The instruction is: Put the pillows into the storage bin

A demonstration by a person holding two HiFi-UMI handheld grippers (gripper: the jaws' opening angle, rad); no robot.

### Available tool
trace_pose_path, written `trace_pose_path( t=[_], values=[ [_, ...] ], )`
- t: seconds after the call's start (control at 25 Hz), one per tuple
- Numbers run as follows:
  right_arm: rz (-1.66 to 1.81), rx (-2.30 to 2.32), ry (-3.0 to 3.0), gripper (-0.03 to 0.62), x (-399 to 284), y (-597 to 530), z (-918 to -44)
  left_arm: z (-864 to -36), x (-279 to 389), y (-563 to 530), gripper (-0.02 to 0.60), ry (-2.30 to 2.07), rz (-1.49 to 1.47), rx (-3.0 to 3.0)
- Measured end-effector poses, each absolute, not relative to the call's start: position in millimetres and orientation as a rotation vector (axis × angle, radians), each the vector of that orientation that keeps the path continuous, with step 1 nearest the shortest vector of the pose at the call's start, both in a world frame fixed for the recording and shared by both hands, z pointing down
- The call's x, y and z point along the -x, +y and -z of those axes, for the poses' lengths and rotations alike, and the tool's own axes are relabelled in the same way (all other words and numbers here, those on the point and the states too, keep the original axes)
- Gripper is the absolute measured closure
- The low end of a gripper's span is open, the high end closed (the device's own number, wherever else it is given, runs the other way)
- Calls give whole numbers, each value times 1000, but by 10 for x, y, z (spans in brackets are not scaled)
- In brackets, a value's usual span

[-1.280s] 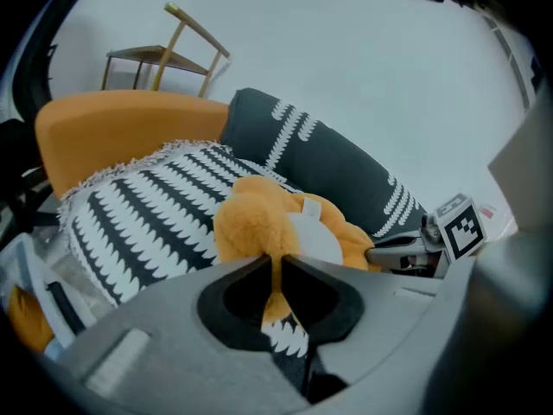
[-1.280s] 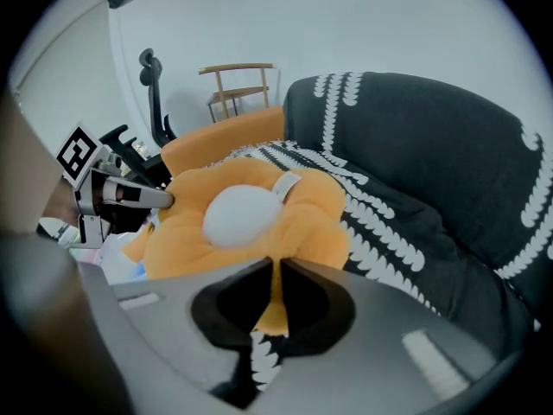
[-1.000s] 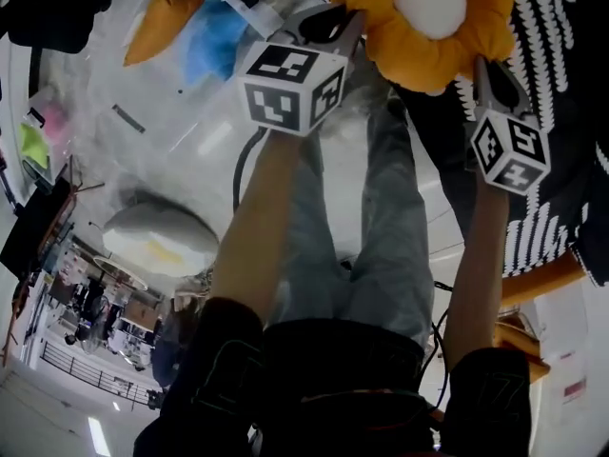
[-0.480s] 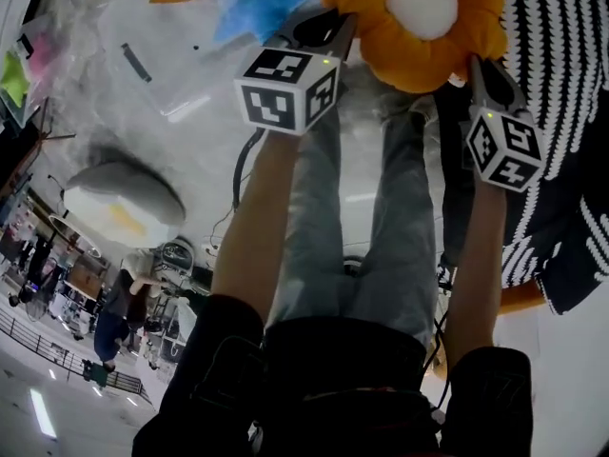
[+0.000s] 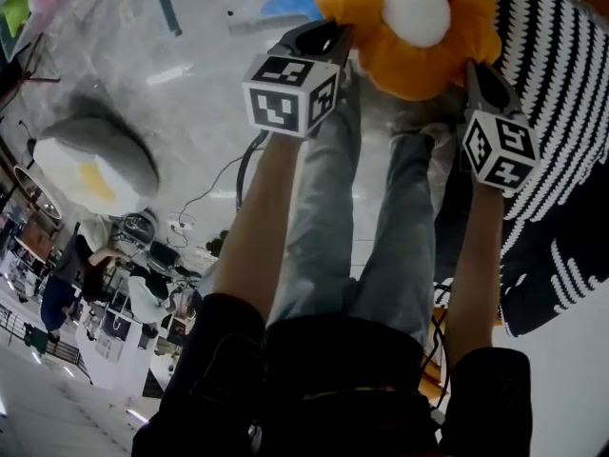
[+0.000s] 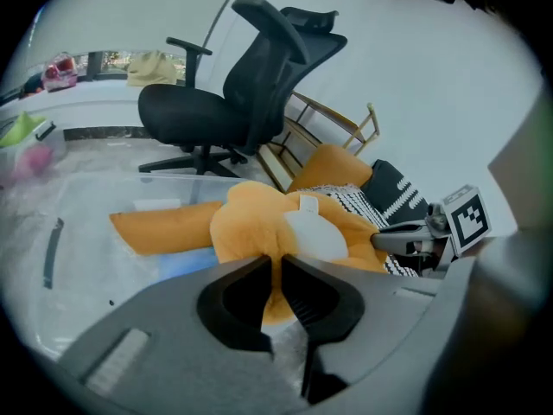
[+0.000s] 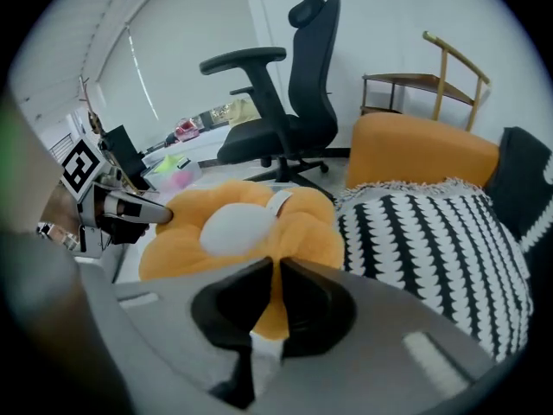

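An orange flower-shaped pillow (image 5: 409, 27) with a white centre hangs between my two grippers. My left gripper (image 5: 328, 41) is shut on its left edge and my right gripper (image 5: 476, 69) on its right edge. In the left gripper view the jaws (image 6: 278, 271) pinch the orange plush (image 6: 259, 227), and the right gripper (image 6: 415, 236) shows across it. In the right gripper view the jaws (image 7: 275, 275) clamp the pillow's rim (image 7: 302, 232). A clear plastic bin (image 6: 78, 232) lies to the left, with a long orange pillow (image 6: 164, 227) and something blue inside.
A black-and-white patterned pillow (image 5: 561, 84) lies right of the flower pillow, next to an orange cushion (image 7: 423, 150). A grey-and-white egg pillow (image 5: 90, 165) lies on the floor at left. A black office chair (image 6: 233, 93) and a wooden stand (image 7: 432, 80) are behind.
Both grippers have carried the flower pillow sideways together, still gripping it. In the head view the clear bin and the egg pillow have slid toward the upper left.
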State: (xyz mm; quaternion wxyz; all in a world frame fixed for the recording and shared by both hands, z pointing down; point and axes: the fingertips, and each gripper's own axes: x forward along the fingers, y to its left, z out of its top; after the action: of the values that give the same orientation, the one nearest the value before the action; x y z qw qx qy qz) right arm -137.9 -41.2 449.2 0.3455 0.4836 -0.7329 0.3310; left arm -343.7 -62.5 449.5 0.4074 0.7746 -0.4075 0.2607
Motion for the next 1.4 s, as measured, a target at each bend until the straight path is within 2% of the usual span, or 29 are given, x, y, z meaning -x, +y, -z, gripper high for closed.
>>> trace_pose_path(
  t=[0.56, 0.88, 1.04, 1.12, 1.16, 1.4],
  values=[
    [-754, -935, -2085, 565, 3443, -975, -4755, -4688, 5499, -534, 526, -1322, -619, -1731],
    [-667, -764, -2190, 560, 4352, -1240, -4737, -4655, 6314, -378, 512, -1480, -582, -1615],
    [-633, -727, -2252, 541, 4627, -1269, -4759, -4681, 6606, -277, 498, -1575, -583, -1567],
    [-603, -723, -2270, 462, 4678, -1248, -4767, -4683, 6746, -200, 422, -1649, -633, -1524],
    [-601, -720, -2265, 441, 4687, -1232, -4796, -4699, 6784, -157, 423, -1661, -655, -1507],
    [-672, -717, -2225, 443, 4518, -1149, -4799, -4722, 6569, -132, 484, -1590, -659, -1539]
  ],
)
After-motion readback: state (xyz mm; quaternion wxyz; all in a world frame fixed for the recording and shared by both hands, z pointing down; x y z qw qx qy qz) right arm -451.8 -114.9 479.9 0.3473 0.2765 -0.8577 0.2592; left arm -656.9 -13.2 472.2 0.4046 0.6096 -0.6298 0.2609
